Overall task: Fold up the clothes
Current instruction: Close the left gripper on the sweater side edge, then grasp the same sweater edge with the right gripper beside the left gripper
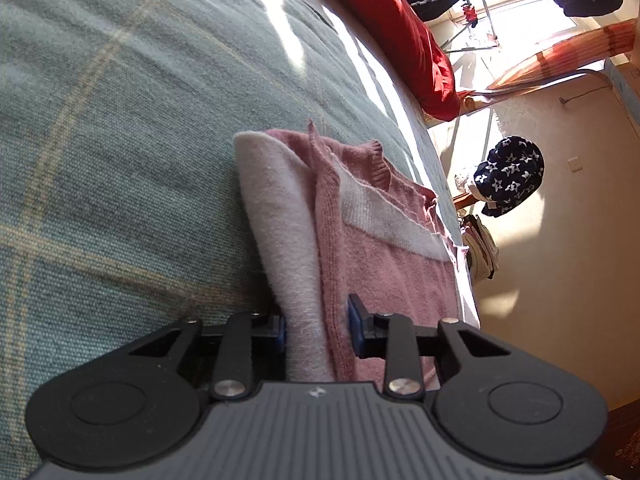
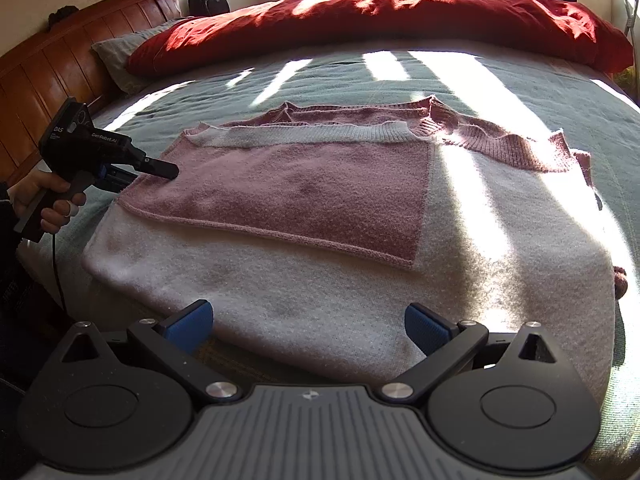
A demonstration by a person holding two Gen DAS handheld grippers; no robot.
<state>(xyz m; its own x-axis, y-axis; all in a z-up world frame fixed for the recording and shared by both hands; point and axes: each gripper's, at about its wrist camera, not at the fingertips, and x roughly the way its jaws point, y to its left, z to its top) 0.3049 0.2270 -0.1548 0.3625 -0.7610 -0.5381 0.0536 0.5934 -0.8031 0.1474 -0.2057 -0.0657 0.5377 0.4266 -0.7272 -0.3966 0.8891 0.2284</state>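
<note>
A pink and white knitted sweater (image 2: 320, 200) lies flat on the bed, its pink part folded over the white body. In the left wrist view my left gripper (image 1: 318, 326) is shut on the doubled side edge of the sweater (image 1: 380, 264), white layer against one blue pad, pink layer against the other. From the right wrist view, that left gripper (image 2: 160, 168) meets the sweater's left side, held by a hand (image 2: 44, 200). My right gripper (image 2: 308, 328) is open at the near white hem, its blue pads (image 2: 188, 326) wide apart and gripping nothing.
The sweater rests on a grey-green checked bed cover (image 2: 520, 80). A red duvet (image 2: 400, 20) is bunched along the far side, beside a grey pillow (image 2: 116, 56) and a wooden headboard (image 2: 40, 68). A dark star-patterned garment (image 1: 512, 176) sits beyond the bed edge.
</note>
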